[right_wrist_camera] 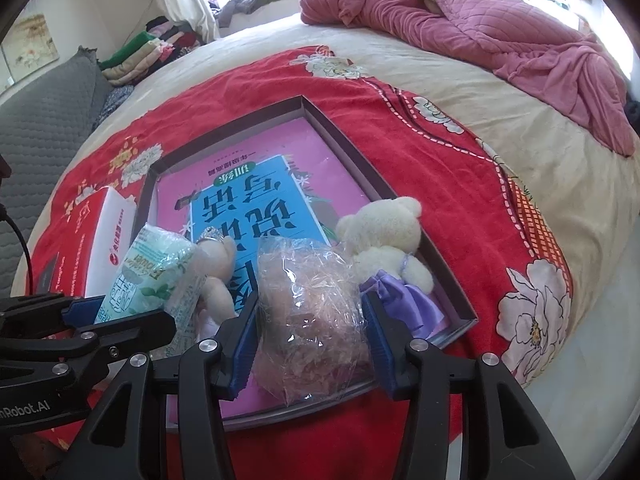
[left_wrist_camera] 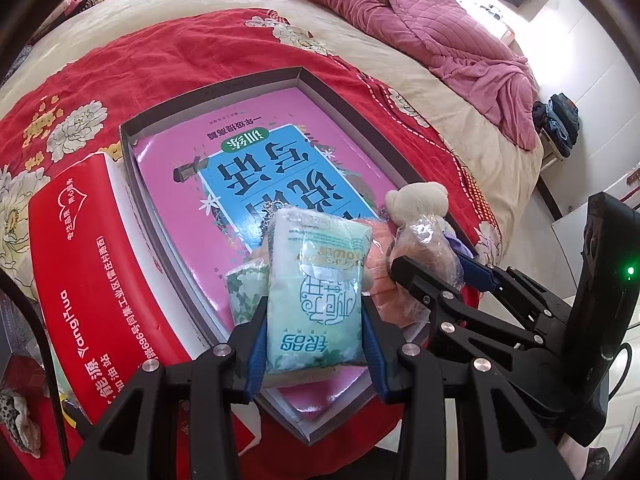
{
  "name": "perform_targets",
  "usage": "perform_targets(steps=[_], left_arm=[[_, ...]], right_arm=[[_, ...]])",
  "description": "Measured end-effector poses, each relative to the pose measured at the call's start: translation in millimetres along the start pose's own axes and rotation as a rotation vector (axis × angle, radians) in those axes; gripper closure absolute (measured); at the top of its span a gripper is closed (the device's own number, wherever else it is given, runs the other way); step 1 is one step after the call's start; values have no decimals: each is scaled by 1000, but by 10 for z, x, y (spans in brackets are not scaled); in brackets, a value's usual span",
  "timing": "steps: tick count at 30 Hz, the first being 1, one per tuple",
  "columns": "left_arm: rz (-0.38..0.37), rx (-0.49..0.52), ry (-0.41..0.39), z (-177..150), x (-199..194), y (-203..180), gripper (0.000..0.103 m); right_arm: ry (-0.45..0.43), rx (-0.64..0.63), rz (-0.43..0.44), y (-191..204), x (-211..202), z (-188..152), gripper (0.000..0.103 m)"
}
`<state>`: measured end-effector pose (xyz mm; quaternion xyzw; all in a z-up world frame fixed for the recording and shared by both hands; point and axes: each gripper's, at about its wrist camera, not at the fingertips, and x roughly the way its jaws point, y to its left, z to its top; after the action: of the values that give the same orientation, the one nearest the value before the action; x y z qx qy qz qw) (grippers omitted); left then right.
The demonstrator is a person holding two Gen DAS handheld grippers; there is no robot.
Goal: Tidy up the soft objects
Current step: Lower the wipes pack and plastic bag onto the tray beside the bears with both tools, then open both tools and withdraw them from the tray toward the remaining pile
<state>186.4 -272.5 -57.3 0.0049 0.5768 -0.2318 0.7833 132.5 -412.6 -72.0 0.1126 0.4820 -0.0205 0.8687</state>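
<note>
My left gripper [left_wrist_camera: 314, 344] is shut on a pale green tissue pack [left_wrist_camera: 316, 292], held tilted over the near end of a shallow grey tray [left_wrist_camera: 320, 80]. A pink and blue book [left_wrist_camera: 256, 176] lies flat in the tray. My right gripper [right_wrist_camera: 312, 344] is shut on a crinkly plastic-wrapped pinkish bundle [right_wrist_camera: 312, 312] that rests on the tray's near end. Right of it sits a white teddy bear [right_wrist_camera: 384, 232] in a purple dress. A small beige bear [right_wrist_camera: 218, 264] lies between the bundle and the tissue pack [right_wrist_camera: 148, 276].
The tray [right_wrist_camera: 340, 120] sits on a red floral blanket [right_wrist_camera: 460, 184] on a bed. A red and white carton [left_wrist_camera: 80, 260] lies against the tray's left side. A crumpled pink quilt [right_wrist_camera: 500, 28] covers the far bed. Folded clothes [right_wrist_camera: 152, 48] are stacked at the back left.
</note>
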Motion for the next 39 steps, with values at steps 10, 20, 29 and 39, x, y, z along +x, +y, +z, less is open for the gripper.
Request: perform_targets(steps=[10,20,29,39], left_arm=[[2,4,4,0,1,1,61],[29,40,19,-9,55,-93,60],[72,82,25,37,141,-213,53],[62,86,24,4,113,-252,42]], right_arm=[[-44,33,54,-29,-167,28,46],[-72,73,40,-156,-362,25,46],[-103,113,38,-282,-530,31,46],[-123,138,34,-368,-644,7,46]])
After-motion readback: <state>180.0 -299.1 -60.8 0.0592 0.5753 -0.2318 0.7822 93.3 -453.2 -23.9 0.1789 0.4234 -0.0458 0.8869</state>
